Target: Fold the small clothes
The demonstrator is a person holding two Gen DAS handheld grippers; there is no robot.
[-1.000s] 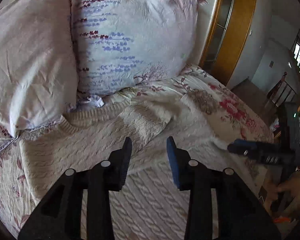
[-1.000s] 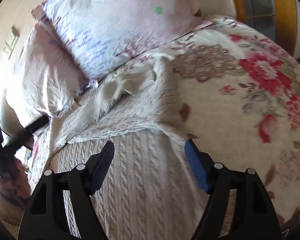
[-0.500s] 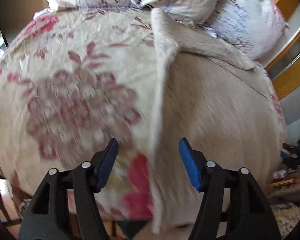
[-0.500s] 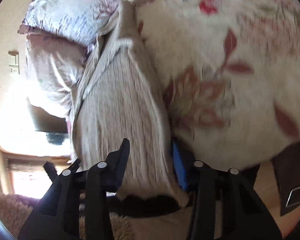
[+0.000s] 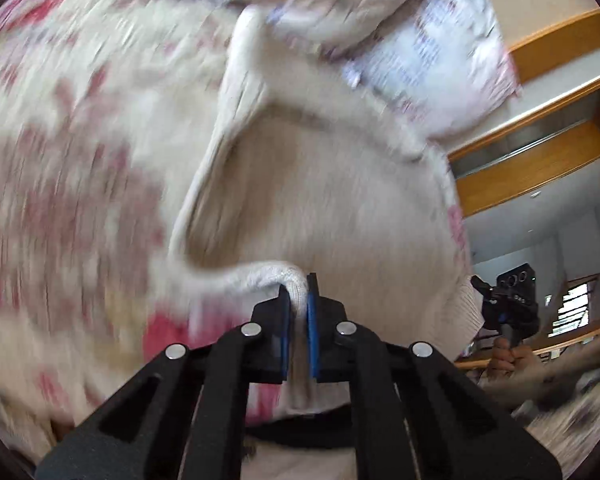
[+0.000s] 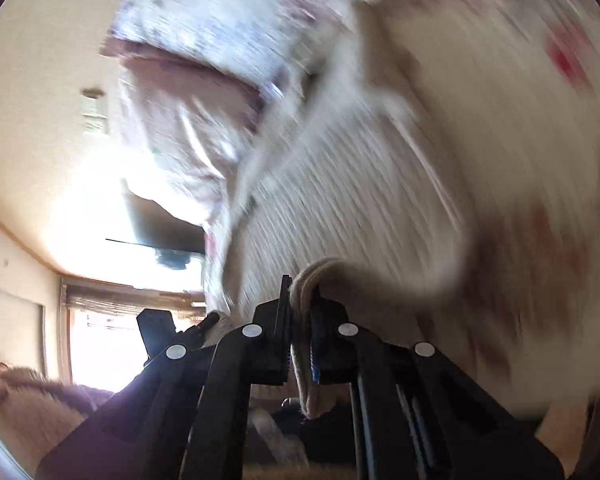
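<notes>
**Sweater hem pinched at both corners**

Cream knit sweater (image 5: 332,200) filled mid-frame on the floral bedspread (image 5: 68,168), pillows (image 5: 420,52) upper right. Left gripper (image 5: 298,304) and right gripper (image 6: 300,300) each clamped its hem at lower centre.

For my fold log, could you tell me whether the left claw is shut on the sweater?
Shut: the left claw pinches the cream knitted sweater's hem.
</notes>
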